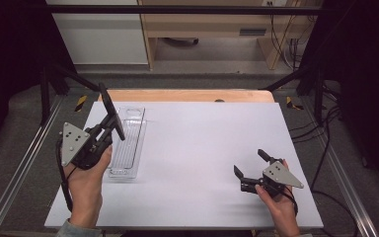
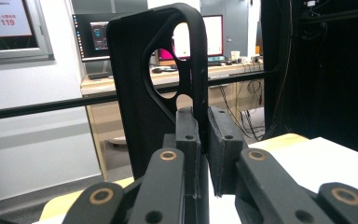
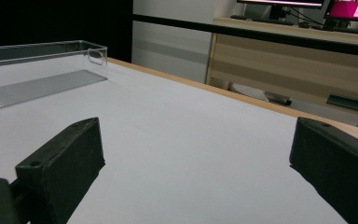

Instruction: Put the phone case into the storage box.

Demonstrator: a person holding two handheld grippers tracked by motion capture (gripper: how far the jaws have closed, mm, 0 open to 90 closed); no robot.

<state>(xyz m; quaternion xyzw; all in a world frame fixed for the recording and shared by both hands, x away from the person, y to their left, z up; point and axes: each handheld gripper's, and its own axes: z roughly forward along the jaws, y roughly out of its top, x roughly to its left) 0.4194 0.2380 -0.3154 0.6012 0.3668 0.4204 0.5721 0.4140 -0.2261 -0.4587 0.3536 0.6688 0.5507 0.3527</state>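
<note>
Flat blk plate (image 2: 140, 93), oval cutouts, upright

A flat black plastic handle-like piece with rounded cut-out holes (image 1: 111, 112) stands nearly upright, its lower end clamped, leaning toward 11 o'clock above the table's left side. Just beside it at 3 o'clock, a long clear plastic ribbed-bottom tray (image 1: 137, 143) lies flat, lengthwise from 6 to 12 o'clock.

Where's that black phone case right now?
In the high view, the black phone case stands clamped in the left gripper, raised over the clear tray at the table's left.
</note>
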